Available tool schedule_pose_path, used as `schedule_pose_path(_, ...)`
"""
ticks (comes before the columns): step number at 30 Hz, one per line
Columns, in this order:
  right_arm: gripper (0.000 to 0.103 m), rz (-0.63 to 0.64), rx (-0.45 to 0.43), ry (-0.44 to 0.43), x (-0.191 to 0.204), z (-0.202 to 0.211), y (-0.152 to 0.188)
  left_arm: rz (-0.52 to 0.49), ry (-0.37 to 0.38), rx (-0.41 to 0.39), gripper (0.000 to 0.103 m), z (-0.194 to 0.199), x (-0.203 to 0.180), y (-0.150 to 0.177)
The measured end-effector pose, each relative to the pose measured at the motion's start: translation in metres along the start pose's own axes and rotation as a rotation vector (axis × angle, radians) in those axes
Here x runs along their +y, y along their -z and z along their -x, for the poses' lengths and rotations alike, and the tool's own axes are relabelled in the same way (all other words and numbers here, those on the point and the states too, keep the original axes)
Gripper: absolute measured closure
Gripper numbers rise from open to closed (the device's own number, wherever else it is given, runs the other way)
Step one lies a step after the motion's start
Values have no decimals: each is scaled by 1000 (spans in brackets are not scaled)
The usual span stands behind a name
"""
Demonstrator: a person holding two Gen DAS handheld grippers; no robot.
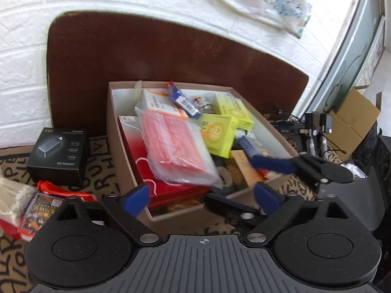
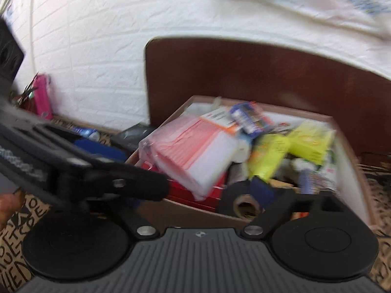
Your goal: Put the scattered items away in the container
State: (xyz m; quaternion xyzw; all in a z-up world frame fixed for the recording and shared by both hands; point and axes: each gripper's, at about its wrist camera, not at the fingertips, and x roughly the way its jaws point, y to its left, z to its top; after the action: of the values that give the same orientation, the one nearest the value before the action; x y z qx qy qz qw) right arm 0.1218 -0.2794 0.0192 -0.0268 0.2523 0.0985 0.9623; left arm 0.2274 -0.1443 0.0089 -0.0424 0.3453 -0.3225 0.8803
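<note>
Left gripper (image 1: 202, 195): jaws gaping wide, empty, hovering at the cardboard box's (image 1: 114, 131) near edge.
Right gripper (image 1: 249, 175): jaws spread, empty, over the box's near-right corner.
Black charger box (image 1: 57, 155): sitting outside, left of the box.
Advice: approaching squarely, closing across its narrow sides.

Tan cardboard box (image 1: 114, 131) with white lining. Inside: pink ribbed masks in a clear bag (image 1: 176, 146), two yellow-green cartons (image 1: 220, 134), a blue packet (image 1: 184, 101), a red folder (image 1: 136, 146), a white-and-orange carton (image 1: 158, 100). Beside it, a black charger box (image 1: 58, 156). Beige cloth (image 1: 102, 151) printed with black letters. Dark brown board (image 1: 146, 53) behind; white brick-pattern wall (image 1: 22, 48). Black tongs (image 1: 202, 199) with blue pads (image 1: 138, 199).
</note>
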Motion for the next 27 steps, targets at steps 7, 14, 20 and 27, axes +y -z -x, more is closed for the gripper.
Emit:
schedule_pose_path(7, 1, -19, 2, 105, -11, 64, 2, -75, -185, -35, 0, 30, -38, 3)
schedule_pose_path(14, 1, -68, -12, 145, -18, 113, 7, -41, -234, -1, 0, 42, -62, 20)
schedule_pose_path(20, 1, -91, -12, 179, -21, 139, 23, -48, -271, 12, 0, 57, -86, 49)
schedule_pose_path(27, 1, -128, 25, 192, -23, 144, 40, -57, -247, 14, 0, 71, -100, 65)
